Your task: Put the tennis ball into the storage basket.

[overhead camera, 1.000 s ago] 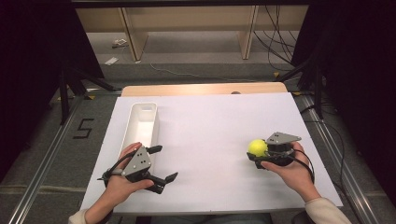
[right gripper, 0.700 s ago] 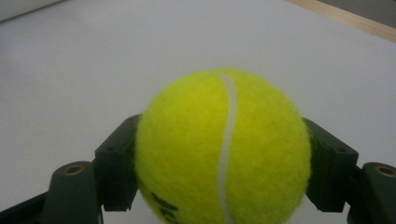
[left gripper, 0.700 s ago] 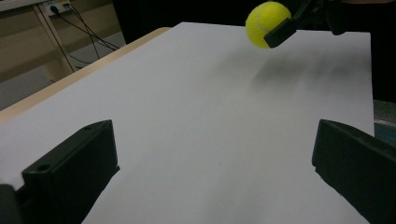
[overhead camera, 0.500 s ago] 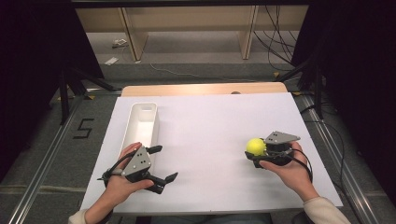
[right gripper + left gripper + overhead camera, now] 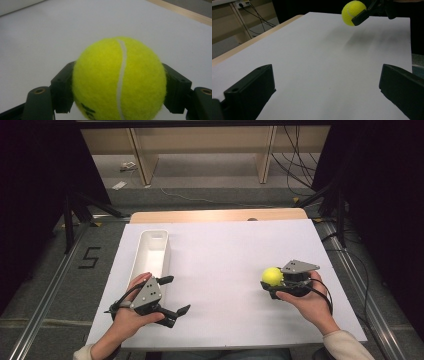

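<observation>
near the right edge of the table (image 5: 225, 245), my right gripper (image 5: 270, 287) has its jaws clamped on either side of the tennis ball (image 5: 272, 276), lifted just clear so it can't roll. my left gripper (image 5: 172, 295) waits by the near left corner, jaws wide apart and empty, just beside the white bin (image 5: 142, 252), likely the ball's destination.

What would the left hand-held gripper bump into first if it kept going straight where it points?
Probably the tennis ball held in the right hand-held gripper; the left hand-held gripper faces it over bare white table.
</observation>
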`<state>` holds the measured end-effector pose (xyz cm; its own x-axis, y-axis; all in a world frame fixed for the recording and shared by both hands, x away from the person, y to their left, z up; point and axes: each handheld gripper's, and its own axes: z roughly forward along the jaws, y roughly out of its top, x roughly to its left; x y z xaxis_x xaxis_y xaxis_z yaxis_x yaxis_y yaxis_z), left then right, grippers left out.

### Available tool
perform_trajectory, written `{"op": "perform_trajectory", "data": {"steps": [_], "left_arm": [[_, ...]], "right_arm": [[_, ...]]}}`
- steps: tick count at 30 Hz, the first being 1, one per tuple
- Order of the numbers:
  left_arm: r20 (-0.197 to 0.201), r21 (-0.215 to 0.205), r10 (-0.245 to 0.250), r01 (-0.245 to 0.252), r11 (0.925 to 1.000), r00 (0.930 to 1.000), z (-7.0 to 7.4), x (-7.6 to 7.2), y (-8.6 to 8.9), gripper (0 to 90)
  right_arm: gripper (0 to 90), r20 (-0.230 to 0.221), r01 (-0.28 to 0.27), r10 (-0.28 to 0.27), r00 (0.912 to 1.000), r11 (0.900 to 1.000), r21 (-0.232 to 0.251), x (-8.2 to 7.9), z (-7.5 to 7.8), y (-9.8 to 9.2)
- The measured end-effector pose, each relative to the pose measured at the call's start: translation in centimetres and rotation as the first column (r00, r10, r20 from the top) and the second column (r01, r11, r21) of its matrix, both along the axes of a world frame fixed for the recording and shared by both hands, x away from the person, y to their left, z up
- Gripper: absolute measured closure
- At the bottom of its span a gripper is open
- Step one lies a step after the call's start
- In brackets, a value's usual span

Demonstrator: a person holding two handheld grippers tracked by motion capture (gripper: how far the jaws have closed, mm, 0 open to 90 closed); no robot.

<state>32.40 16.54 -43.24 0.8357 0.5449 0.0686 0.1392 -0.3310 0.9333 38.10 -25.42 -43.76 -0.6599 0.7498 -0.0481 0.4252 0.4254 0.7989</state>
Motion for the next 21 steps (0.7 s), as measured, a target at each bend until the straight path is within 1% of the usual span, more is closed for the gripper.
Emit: {"op": "perform_trajectory", "data": {"steps": [21], "left_arm": [[0.0,0.002,-0.002,0.002,1.0,1.0,-0.02,0.01,0.0,0.0]], "right_arm": [[26.7,0.004,-0.008,0.008,1.0,1.0,0.004,0.27,0.05,0.76]]}}
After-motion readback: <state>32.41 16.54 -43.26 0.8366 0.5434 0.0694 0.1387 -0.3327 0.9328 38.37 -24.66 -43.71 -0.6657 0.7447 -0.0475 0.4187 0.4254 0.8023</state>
